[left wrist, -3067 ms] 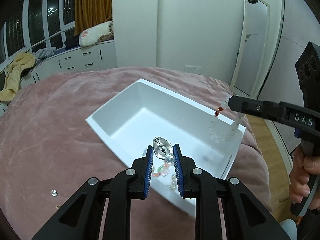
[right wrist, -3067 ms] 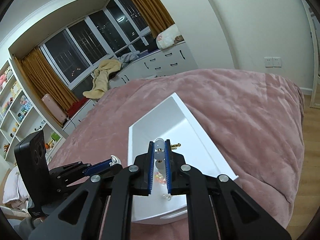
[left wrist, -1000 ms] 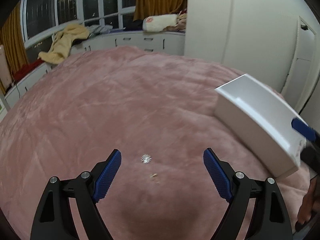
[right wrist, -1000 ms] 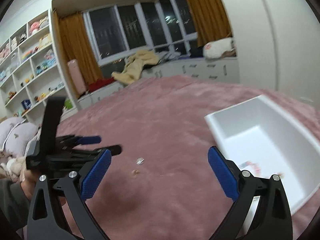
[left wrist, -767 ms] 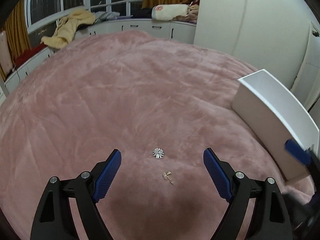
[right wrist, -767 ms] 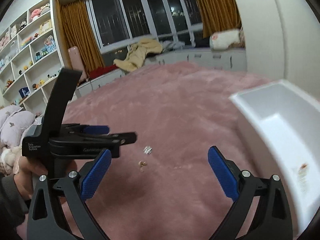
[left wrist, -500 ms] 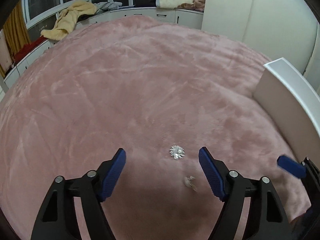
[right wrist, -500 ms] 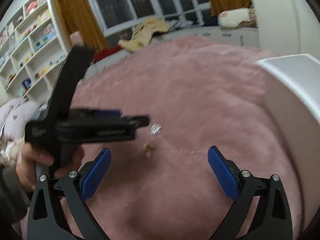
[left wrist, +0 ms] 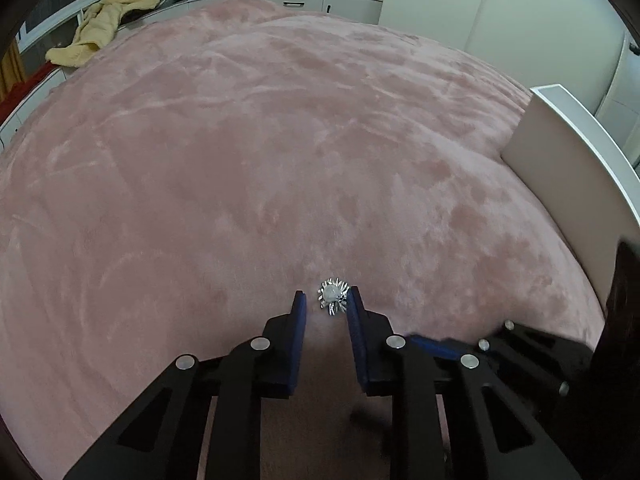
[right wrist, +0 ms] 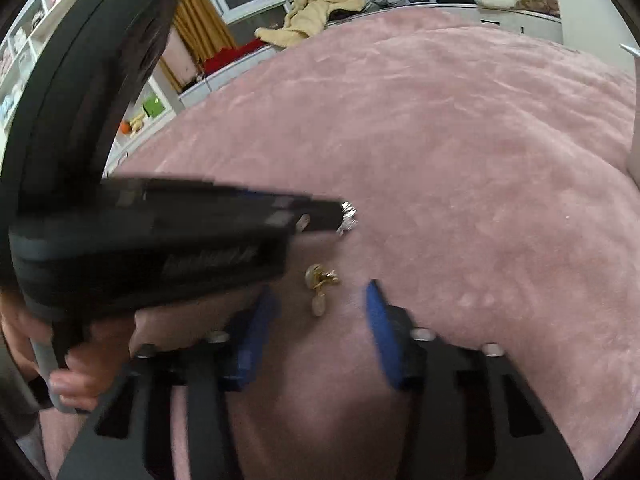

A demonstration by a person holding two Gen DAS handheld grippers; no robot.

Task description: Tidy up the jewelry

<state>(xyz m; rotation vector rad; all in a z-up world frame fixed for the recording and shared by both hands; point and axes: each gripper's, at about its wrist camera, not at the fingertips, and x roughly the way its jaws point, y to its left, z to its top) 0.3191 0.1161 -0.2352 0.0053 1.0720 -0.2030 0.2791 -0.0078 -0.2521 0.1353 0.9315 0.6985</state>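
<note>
Pink blanket (left wrist: 248,168): plush cloth, soft nap, matt, brushed streaks light & dark. Silver brooch (left wrist: 333,295): shiny metal, spiky rays, pale glossy stone in the middle. Gold earring (right wrist: 320,280): polished yellow metal w/ a pale, semi-clear drop, smooth. Left gripper (left wrist: 326,307): matt black plastic arms, blue ribbed rubbery-looking pads, bright metal screw heads. Right gripper (right wrist: 320,312): same black plastic & blue pads, blurred so texture unclear. White box (left wrist: 576,168): smooth hard wall, prob. plastic, slight sheen. Yellow towel (left wrist: 104,12): fluffy cloth, matt. Cabinets (left wrist: 340,0) look smooth, white, semi-gloss
</note>
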